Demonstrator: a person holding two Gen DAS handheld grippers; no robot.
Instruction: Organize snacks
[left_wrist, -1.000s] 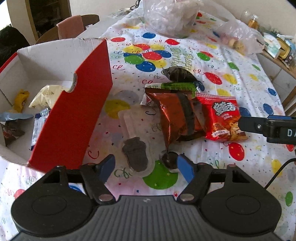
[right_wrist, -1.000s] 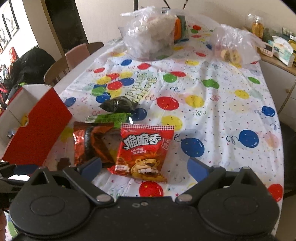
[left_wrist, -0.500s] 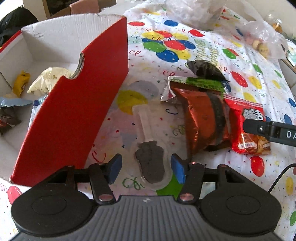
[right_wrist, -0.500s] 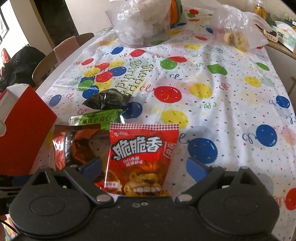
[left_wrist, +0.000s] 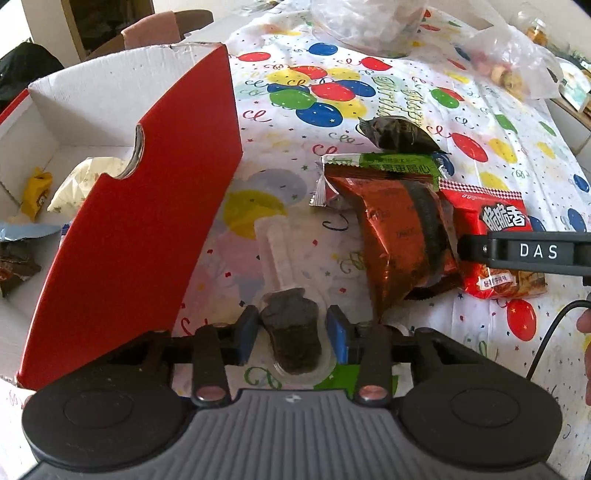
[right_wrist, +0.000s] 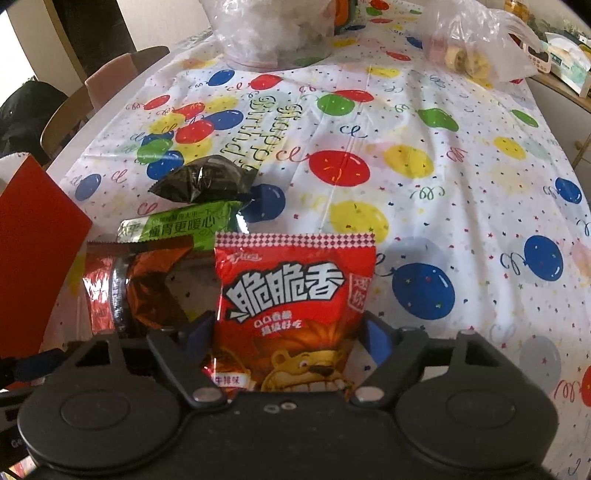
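Balloon-print tablecloth under us: our left gripper closing, pads touching clear-wrapped dark snack; our right gripper closing astride red lion-print packet.

I'm working in a home dining room. The bench wears a balloon-print birthday tablecloth, with wooden chairs pulled up at its far side. Plastic bags of food sit at the far end, and a sideboard holds household clutter.
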